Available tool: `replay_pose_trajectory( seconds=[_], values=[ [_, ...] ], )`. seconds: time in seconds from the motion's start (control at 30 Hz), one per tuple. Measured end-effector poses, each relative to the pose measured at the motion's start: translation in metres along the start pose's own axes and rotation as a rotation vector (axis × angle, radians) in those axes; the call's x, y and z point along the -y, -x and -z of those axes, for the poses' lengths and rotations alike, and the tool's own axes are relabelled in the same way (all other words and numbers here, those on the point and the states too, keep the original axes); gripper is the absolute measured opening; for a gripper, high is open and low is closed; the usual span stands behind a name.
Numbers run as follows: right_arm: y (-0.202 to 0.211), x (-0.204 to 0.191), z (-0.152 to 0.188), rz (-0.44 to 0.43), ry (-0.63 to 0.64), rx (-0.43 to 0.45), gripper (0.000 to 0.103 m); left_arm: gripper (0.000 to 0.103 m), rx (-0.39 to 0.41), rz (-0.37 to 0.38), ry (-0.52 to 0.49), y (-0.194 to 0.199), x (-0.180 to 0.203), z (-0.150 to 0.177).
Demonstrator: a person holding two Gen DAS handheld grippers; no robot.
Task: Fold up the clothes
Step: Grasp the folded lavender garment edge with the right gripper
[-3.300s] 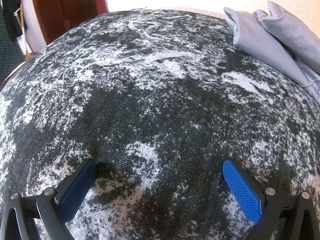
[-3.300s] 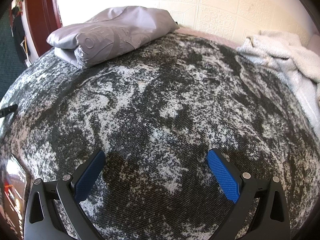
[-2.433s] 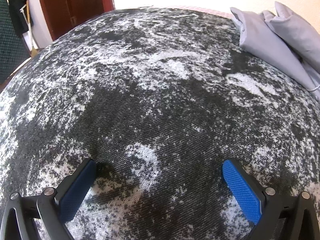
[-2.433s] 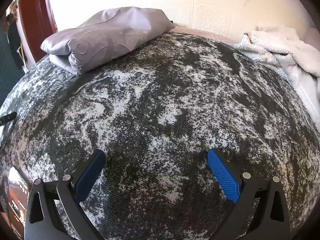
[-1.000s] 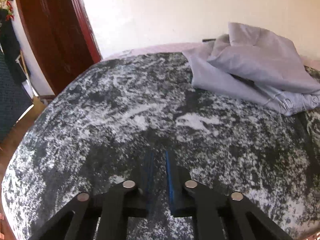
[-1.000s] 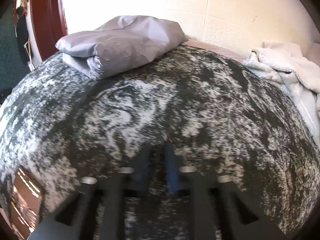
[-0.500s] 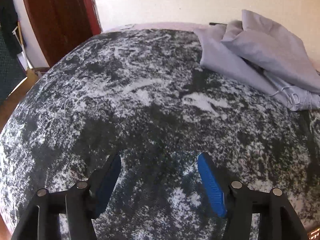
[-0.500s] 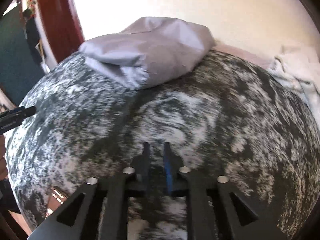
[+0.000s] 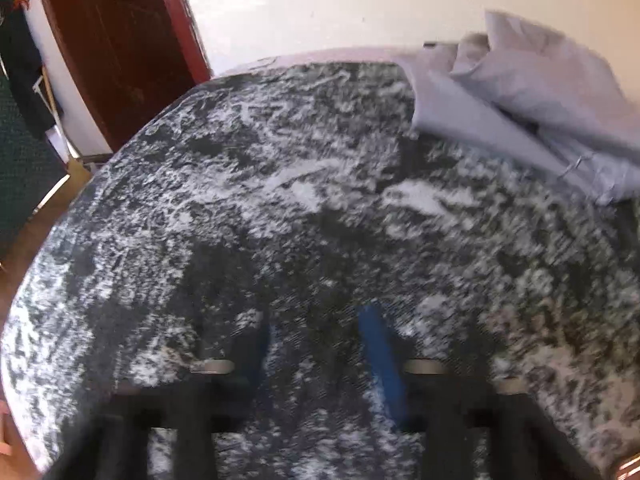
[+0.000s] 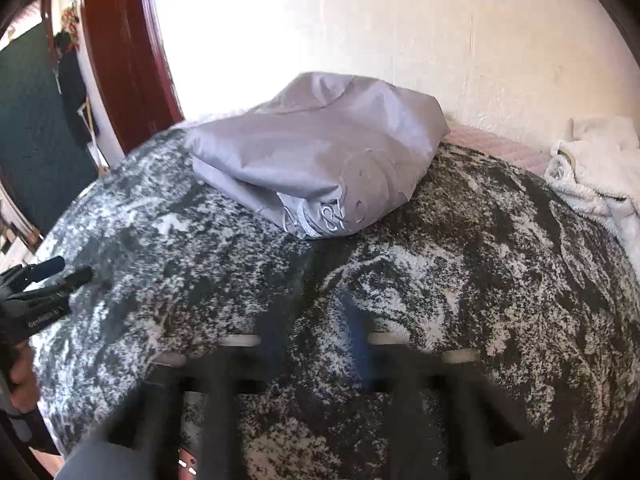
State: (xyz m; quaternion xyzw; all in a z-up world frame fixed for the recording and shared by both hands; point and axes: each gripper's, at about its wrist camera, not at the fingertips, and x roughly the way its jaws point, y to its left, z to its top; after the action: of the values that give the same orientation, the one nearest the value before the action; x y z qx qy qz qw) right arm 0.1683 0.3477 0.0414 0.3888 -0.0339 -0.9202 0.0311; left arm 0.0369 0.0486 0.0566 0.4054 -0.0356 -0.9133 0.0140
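Note:
A grey garment [image 10: 324,160] lies bunched at the far side of a bed covered by a black-and-white mottled blanket [image 10: 460,280]. It also shows at the upper right of the left wrist view [image 9: 532,96]. My left gripper [image 9: 316,320] is open a moderate gap, empty, over the blanket and well short of the garment. My right gripper [image 10: 312,320] is blurred, open a narrow gap, empty, in front of the garment. The left gripper also shows at the left edge of the right wrist view [image 10: 52,276].
A white fluffy towel [image 10: 592,168] lies at the bed's far right. A dark red door frame [image 9: 116,40] stands at the left, beside the bed's edge. A pale wall [image 10: 400,32] runs behind the bed.
Both grippers shut a second ago. The left then opened wide and has now narrowed. The right has just opened slightly. Both views moved closer to the grey garment.

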Motion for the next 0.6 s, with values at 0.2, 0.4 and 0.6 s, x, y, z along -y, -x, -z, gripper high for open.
replay_pose_trajectory(
  seconds=[0.2,0.4,0.6],
  values=[
    [-0.012,-0.004,-0.008,0.061,-0.004,0.0,0.002,0.015,-0.095,0.009,-0.003,-0.012,-0.007,0.002],
    [-0.039,0.005,-0.021,0.081,-0.034,-0.073,0.051,0.074,-0.123,0.025,0.054,-0.011,-0.021,0.002],
    [-0.066,0.006,-0.047,0.128,-0.002,-0.078,0.051,0.076,-0.128,0.033,0.093,-0.002,-0.028,-0.007]
  ],
)
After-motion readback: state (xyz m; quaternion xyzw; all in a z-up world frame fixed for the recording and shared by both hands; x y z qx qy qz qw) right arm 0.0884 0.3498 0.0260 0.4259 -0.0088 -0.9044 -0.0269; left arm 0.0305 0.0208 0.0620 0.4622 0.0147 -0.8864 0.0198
